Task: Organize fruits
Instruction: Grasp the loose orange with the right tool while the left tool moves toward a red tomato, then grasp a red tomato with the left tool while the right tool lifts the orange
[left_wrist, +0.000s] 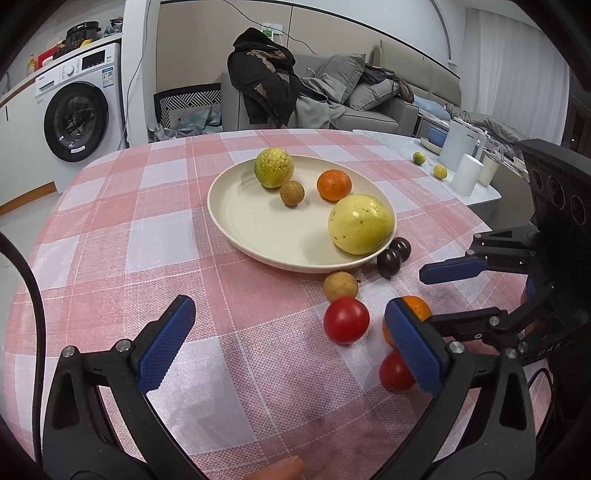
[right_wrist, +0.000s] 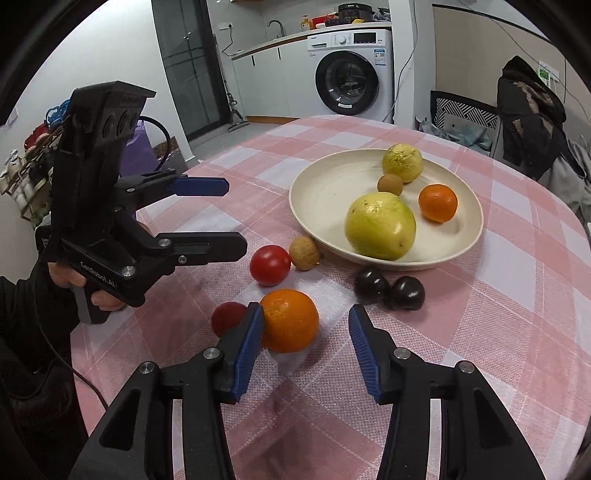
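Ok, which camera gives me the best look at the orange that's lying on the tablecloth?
The right wrist view: the orange sits whole between the open right gripper fingers. In the left wrist view, the left gripper finger hides most of it.

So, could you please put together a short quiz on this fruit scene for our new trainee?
1. True or false: the right gripper is shut on the orange on the tablecloth.
2. How many fruits lie in the cream plate?
A. two
B. four
C. six
3. Fill in: the two dark fruits rest on the cloth just outside the plate's ____.

Key
1. False: it is open, with one pad beside the orange and the other well apart.
2. B: two yellow-green fruits, one orange, one small brown fruit.
3. rim
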